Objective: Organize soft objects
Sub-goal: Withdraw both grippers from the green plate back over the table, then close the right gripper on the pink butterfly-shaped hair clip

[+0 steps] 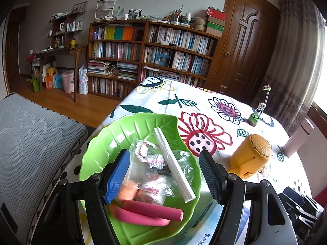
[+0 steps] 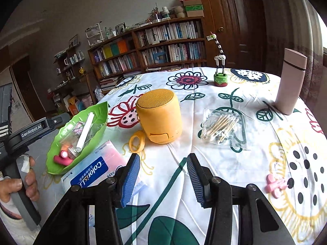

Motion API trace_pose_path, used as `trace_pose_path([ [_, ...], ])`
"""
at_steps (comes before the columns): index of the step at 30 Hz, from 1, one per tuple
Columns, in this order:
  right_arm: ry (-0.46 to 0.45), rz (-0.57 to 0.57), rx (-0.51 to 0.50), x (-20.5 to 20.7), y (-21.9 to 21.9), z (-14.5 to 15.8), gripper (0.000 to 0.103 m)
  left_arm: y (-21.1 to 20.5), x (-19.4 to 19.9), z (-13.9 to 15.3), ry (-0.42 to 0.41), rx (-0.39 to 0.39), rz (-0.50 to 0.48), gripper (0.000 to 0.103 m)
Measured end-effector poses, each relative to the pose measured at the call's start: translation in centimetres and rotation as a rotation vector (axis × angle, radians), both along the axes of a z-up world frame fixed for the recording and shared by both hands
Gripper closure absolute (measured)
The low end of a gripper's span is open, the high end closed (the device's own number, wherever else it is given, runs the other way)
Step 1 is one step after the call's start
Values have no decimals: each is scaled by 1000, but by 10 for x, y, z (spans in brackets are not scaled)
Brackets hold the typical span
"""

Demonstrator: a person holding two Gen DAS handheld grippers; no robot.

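At the bottom of the left wrist view the left gripper [image 1: 163, 175] hangs with its jaws spread wide and nothing between them, poised over the green leaf dish [image 1: 96, 153], which already holds the pink foam rollers [image 1: 151, 212], a small clear bag [image 1: 147, 169] of fluffy bits and a white stick [image 1: 173, 165]. The dish sits partly on a tissue pack [image 2: 96, 169] near the table edge at lower left of the right wrist view, so a push down into it could, I judge, tip or slide it off. At the bottom of that view the right gripper [image 2: 161, 177] is likewise released and empty, above the flowered cloth [image 2: 224, 163]. Further up, mid-right, lies the bag of cotton swabs [image 2: 222, 126]; its slick film may slip from a pinch. At right, a small pink piece [image 2: 274, 183] lies flat and looks hard to get under. The yellow speaker [image 2: 158, 116] at centre, with the pink bottle [image 2: 291, 83] and toy giraffe [image 2: 219, 65] beyond, could be knocked over by a careless sweep.
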State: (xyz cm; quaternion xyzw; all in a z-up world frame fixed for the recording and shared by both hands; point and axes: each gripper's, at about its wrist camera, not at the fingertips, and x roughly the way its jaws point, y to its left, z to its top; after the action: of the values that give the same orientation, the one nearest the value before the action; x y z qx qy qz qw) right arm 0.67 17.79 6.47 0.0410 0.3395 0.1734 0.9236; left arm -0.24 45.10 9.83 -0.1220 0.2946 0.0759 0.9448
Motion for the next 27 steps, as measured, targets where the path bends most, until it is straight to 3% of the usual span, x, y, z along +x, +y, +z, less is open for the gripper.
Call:
trace_pose_path([
  [10,14,-121,-13,-13,-63,-11,44,-34,-5,6,-5,33,-58,20],
  [19,41,-218,-23,-19,-108,-25,43,-69,-3,5,15,59,-133,19],
  [27,60,-244,-115,-8,-127,-39,43,-98,-1,1,37,84,-189,19],
])
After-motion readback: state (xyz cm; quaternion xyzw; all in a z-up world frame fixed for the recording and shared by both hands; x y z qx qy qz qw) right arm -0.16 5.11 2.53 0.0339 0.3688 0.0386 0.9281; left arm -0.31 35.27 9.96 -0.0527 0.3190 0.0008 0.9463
